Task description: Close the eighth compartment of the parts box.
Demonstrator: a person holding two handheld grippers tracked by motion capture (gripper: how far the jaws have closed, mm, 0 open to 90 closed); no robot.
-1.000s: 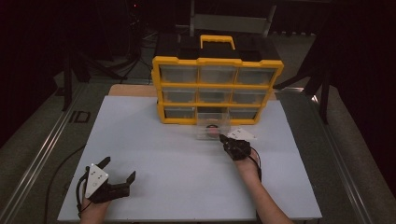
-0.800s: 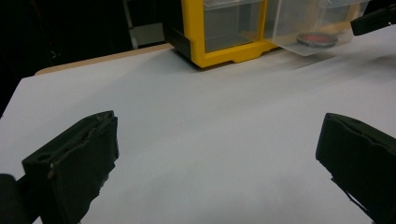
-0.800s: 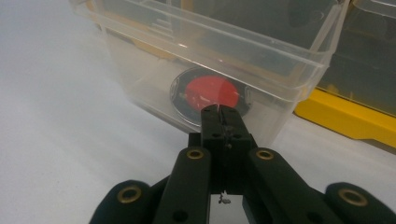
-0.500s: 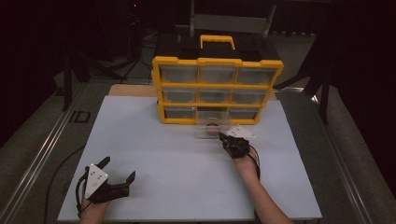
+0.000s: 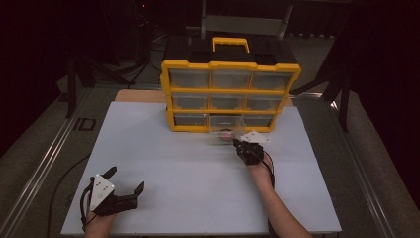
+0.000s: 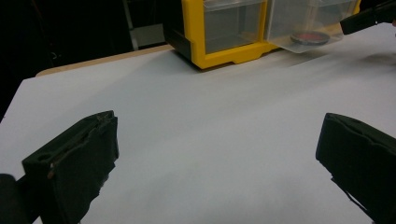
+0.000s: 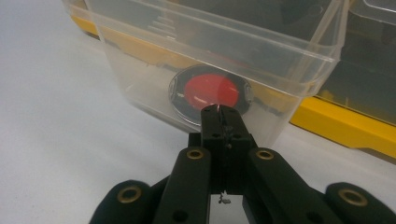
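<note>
Work surface: white board [image 5: 198, 163] on a table, with a yellow drawer cabinet [image 5: 231, 94] standing at its far edge.
Cabinet layout: three rows of three clear drawers in a yellow frame, with a yellow carry handle on top.
Drawer in work: clear plastic drawer [image 7: 210, 60], middle slot of the bottom row, pulled partway out toward the person; its front end projects over the white board.
Drawer contents: one round disc with a red centre [image 7: 210, 91], lying flat on the drawer floor near the front wall.
Right gripper [image 7: 223, 111]: jaws clenched together, tips touching the front wall of the drawer, low on the wall, directly in front of the disc. Whether a lip or tab is pinched between the tips cannot be told.
Right gripper position: just in front of the bottom row of the cabinet, forearm reaching up from the near edge of the board.
Left gripper [image 5: 125, 184]: jaws released and spread wide, nothing between them.
Left gripper position: near-left corner of the board, well apart from the cabinet, low over bare white surface.
</note>
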